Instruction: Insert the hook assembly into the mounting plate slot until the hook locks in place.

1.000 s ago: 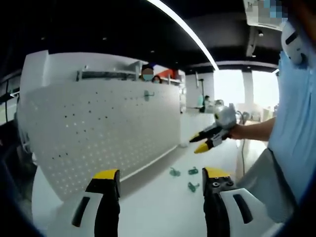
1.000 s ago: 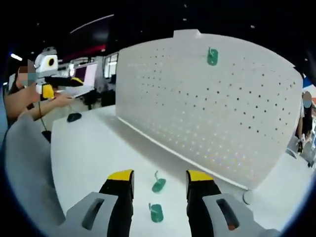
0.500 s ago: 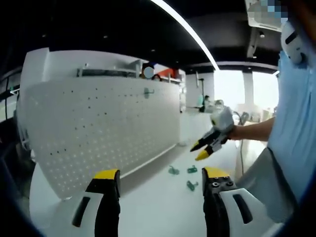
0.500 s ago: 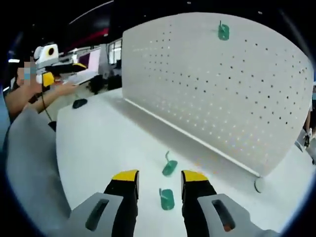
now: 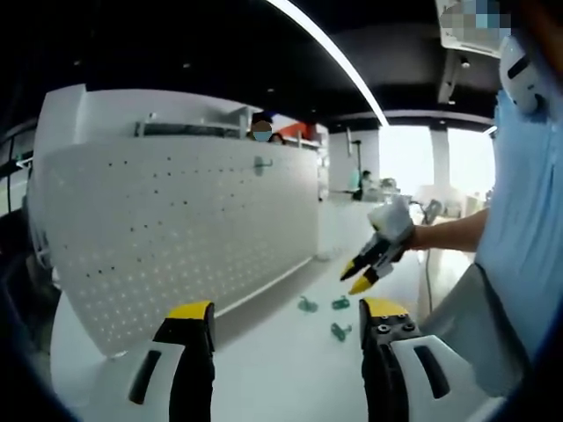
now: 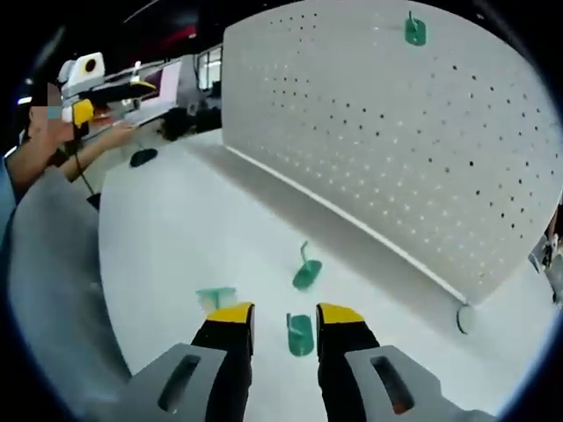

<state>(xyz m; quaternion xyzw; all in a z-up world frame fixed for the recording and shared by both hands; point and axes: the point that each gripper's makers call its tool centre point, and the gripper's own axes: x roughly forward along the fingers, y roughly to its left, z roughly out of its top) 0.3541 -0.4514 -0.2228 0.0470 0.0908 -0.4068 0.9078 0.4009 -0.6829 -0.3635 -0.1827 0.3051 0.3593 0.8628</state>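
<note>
Right tongs [image 6: 285, 313] parted, empty, straddling 1 green hook [image 6: 300, 334] on white bench [image 6: 176, 229]; 2 more hooks nearby. Left tongs [image 5: 286, 311] wide apart, empty. Pegboard [image 6: 387, 132] upright, 1 hook [image 6: 414, 31] mounted.

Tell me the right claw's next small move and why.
Probably ease the right claw down and forward, then close on the nearest green hook. That hook lies flat on the white table between the open jaws, not yet gripped; one hook already hangs on the pegboard.
</note>
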